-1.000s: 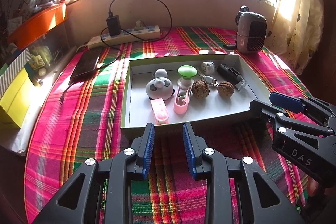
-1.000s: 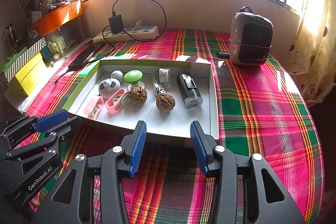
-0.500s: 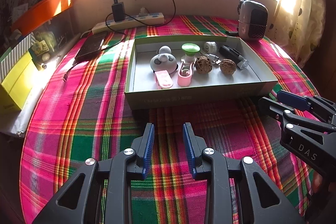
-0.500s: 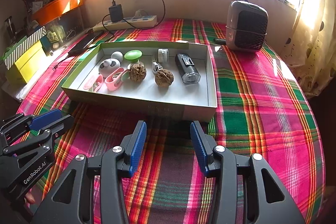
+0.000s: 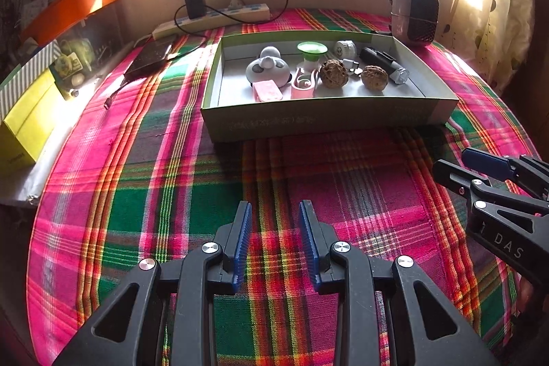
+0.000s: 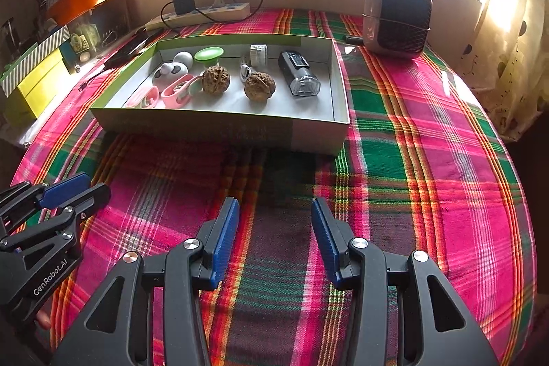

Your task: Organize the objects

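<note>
A shallow green-edged box (image 5: 326,120) (image 6: 219,126) sits on the plaid tablecloth. Inside lie two walnuts (image 5: 333,73) (image 6: 259,86), a white mouse-shaped toy (image 5: 267,70), a green mushroom-shaped piece (image 5: 311,51), pink cases (image 6: 176,90), a white cap (image 6: 258,54) and a black torch (image 5: 384,65) (image 6: 298,72). My left gripper (image 5: 274,237) hangs open over bare cloth in front of the box, nothing between its blue pads. My right gripper (image 6: 274,235) is open too, also short of the box, empty. Each shows at the other view's edge.
A small heater (image 6: 398,16) stands behind the box at the right. A power strip with charger and cable (image 5: 212,16) lies along the back wall; a dark phone (image 5: 149,59) rests left of the box. Yellow boxes (image 5: 27,122) and an orange planter (image 5: 72,7) line the left.
Both grippers have drawn back toward the table's front and sunk lower; the box now lies farther ahead, with more bare cloth before it. Jaw gaps look unchanged.
</note>
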Demonstrator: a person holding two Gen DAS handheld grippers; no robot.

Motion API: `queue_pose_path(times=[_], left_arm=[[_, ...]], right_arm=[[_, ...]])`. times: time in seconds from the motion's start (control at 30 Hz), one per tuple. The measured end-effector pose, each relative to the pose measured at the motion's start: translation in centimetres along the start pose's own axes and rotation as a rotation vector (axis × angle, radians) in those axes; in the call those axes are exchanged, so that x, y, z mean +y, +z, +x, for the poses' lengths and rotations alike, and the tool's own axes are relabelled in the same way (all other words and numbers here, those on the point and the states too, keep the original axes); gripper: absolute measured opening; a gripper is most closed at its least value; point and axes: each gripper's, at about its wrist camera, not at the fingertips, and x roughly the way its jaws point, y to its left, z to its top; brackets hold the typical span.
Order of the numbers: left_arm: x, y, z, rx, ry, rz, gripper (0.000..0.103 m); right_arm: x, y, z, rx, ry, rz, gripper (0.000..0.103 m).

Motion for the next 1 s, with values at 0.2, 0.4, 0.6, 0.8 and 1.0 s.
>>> queue_pose_path(times=[0.2, 0.4, 0.6, 0.8, 1.0], left_arm=[[0.0, -0.3, -0.2, -0.001, -0.003, -0.026, 0.027], [-0.2, -0.6, -0.4, -0.007, 0.012, -0.031, 0.027], [-0.1, -0.8, -0.4, -0.014, 0.008, -0.045, 0.027], [-0.1, -0.8, -0.4, -0.014, 0.006, -0.048, 0.027], [0.1, -0.8, -0.4, -0.014, -0.008, -0.06, 0.027]], right_arm=[[0.0, -0.7, -0.1, 0.008, -0.014, 0.0, 0.051], [-0.3, -1.2, -0.5, 0.003, -0.016, 0.003, 0.052], [-0.6, -1.3, -0.6, 0.004, -0.019, 0.015, 0.057], [-0.6, -1.3, -0.5, 0.004, -0.024, 0.013, 0.057], [-0.6, -1.3, -0.5, 0.004, -0.024, 0.012, 0.057]])
